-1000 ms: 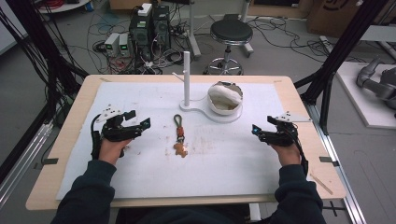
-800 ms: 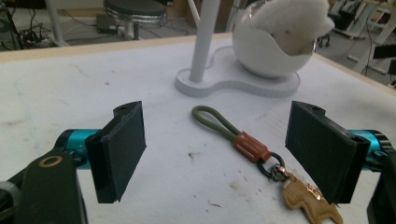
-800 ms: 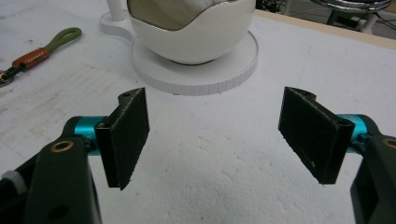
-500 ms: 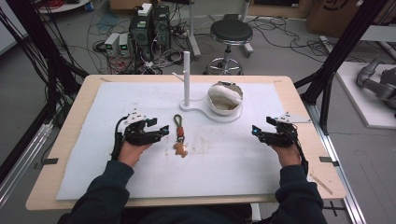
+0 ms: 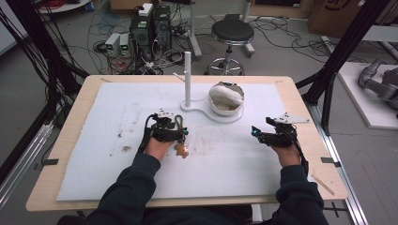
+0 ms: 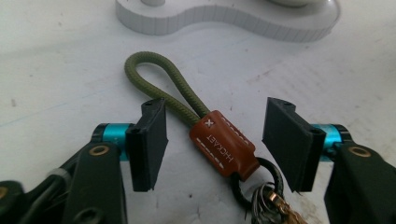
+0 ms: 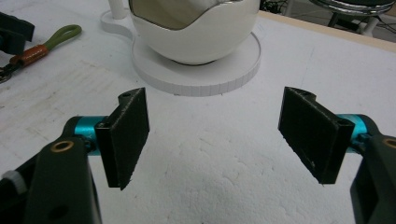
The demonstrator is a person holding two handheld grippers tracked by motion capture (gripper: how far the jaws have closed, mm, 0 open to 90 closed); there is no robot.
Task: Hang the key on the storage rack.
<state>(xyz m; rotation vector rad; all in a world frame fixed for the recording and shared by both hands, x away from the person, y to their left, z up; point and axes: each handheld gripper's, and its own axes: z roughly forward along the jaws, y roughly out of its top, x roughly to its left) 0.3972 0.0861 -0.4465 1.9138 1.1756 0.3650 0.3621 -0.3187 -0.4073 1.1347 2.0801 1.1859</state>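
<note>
Left gripper view has the keychain lying on the white mat between the wide-open jaws of the left gripper, which grip nothing yet; to take it well, I judge the pads should close squarely across the brown leather tab, not the green cord loop. Off to the side, the right gripper rests low on the mat, open and empty, near the white bowl.
</note>
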